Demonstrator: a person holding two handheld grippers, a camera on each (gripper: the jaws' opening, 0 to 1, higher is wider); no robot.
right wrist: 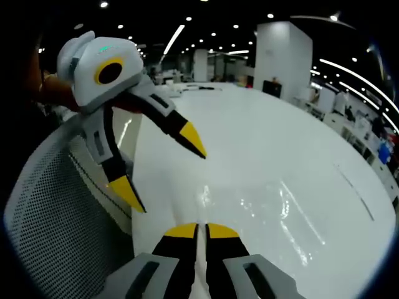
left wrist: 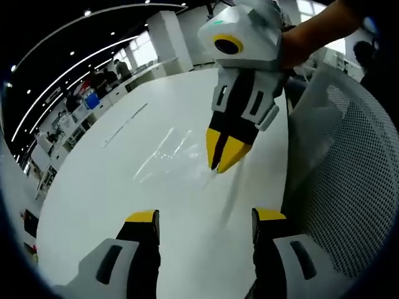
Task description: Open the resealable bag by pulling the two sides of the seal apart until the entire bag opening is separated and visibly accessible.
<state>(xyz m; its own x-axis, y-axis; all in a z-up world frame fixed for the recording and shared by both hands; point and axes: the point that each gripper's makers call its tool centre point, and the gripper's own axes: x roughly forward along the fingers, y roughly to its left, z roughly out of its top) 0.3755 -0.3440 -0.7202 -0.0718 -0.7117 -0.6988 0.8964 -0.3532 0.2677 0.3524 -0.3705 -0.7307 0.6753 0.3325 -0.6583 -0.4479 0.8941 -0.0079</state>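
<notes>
A clear resealable bag [left wrist: 167, 149] lies flat on the white table [left wrist: 112, 205], visible mainly as glints. In the right gripper view the bag [right wrist: 283, 212] stretches ahead and to the right of my jaws. My right gripper [right wrist: 201, 232] is shut, with a thin pale strip of film between its yellow tips. Seen from the left gripper view, the right gripper [left wrist: 219, 161] points down onto the bag's near edge. My left gripper [left wrist: 206, 218] is open and holds nothing, a little short of the bag. The left gripper [right wrist: 165, 171] hangs above the table with its jaws spread.
A mesh chair back [left wrist: 355, 187] stands against the table edge beside both grippers, and the same chair [right wrist: 56, 218] fills the lower left of the right gripper view. A hand [left wrist: 305, 34] holds the right gripper. Desks and people stand far behind the table.
</notes>
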